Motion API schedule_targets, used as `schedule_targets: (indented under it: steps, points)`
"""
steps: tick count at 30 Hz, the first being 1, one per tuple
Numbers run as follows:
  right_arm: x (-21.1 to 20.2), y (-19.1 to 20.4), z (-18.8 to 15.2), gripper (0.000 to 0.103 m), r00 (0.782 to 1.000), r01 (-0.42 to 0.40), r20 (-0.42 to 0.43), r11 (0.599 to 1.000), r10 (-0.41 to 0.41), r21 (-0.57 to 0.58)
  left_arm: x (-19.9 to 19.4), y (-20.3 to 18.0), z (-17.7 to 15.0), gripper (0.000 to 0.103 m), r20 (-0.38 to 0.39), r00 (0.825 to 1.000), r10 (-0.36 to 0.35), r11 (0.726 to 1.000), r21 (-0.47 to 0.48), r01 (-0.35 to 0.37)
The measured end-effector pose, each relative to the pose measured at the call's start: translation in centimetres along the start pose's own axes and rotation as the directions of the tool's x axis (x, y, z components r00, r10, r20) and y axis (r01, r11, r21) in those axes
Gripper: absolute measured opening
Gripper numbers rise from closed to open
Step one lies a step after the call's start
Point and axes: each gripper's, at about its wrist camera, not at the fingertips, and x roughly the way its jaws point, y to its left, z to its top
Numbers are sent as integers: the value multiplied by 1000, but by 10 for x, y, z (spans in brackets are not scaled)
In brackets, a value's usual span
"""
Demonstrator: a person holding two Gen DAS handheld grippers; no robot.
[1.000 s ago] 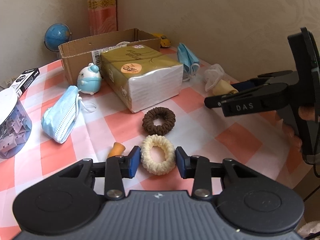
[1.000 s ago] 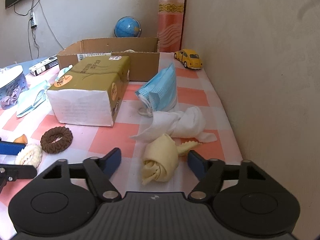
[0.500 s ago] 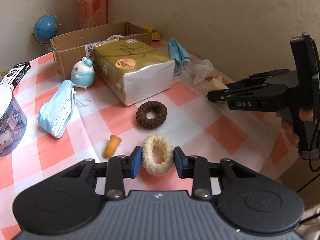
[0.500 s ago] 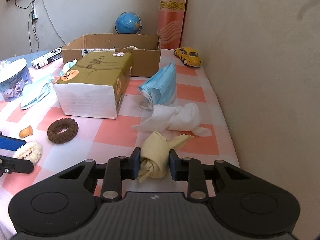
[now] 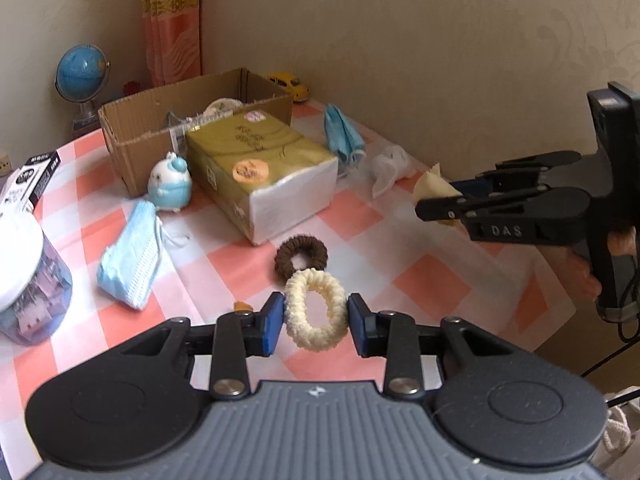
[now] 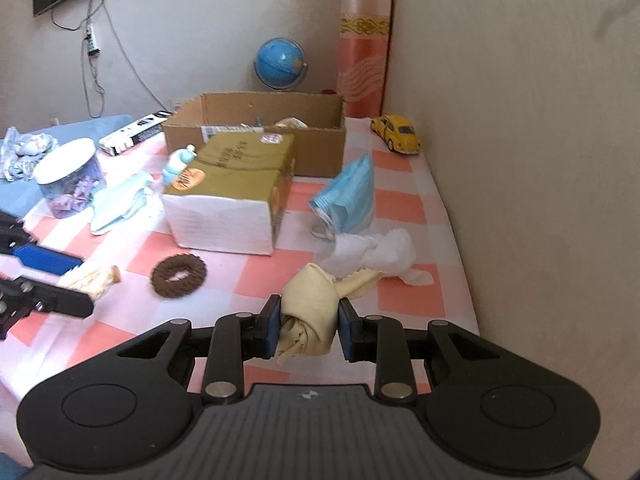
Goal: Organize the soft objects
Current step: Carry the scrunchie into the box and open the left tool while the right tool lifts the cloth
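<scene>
1. The left tongs (image 5: 315, 322) are clamped on a cream scrunchie (image 5: 316, 312), 1 blue pad against each side of the ring, which is squeezed into an oval and held clear of the surface (image 5: 432, 288).
2. The right tongs (image 6: 307, 325) are closed tight on a bunched yellow cloth (image 6: 310, 312); its pointed tail sticks out beyond the right pad toward a crumpled white cloth (image 6: 376, 252).
3. In the left wrist view the right tongs (image 5: 440, 204) show from the side, off to the right of the left tongs, with the yellow cloth (image 5: 434, 186) pinched at their tips and a hand (image 5: 592, 268) on the handle.
4. A brown scrunchie (image 5: 301, 257) lies flat on the surface just beyond the left tongs, partly behind the cream one in that view; a small orange piece (image 5: 242, 306) peeks out by the left pad.
5. Farther ahead of both tongs sits a tissue pack (image 6: 236, 196), and behind it an open cardboard box (image 6: 256, 120).
6. 1 blue face mask (image 6: 352, 200) rests beyond the white cloth, ahead of the right tongs; another face mask (image 5: 130, 258) lies ahead and to the left of the left tongs, near a small round plush toy (image 5: 170, 186).
7. A lidded jar (image 5: 24, 280) stands far left of the left tongs.
</scene>
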Motion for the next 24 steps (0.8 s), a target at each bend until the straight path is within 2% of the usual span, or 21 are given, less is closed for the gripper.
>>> schedule_targets:
  steps: [7,13,19,23,24]
  points:
    - [-14,7,13,33,999,-24,40,999,26,-37,-9,21,34,33,54,998,43,999,11,-43]
    - [-22,9,20,33,997,-35,67,998,38,-51,-3,45,82,33,117,989,87,995,28,-90]
    - [-20,9,23,33,997,-40,69,998,43,-53,22,80,140,33,161,975,152,987,17,-157]
    - [-19,8,25,33,997,-33,68,998,37,-56,51,107,167,33,148,969,199,980,-23,-198]
    - [-19,7,26,33,997,-30,69,998,34,-56,58,112,171,36,144,966,214,977,-23,-213]
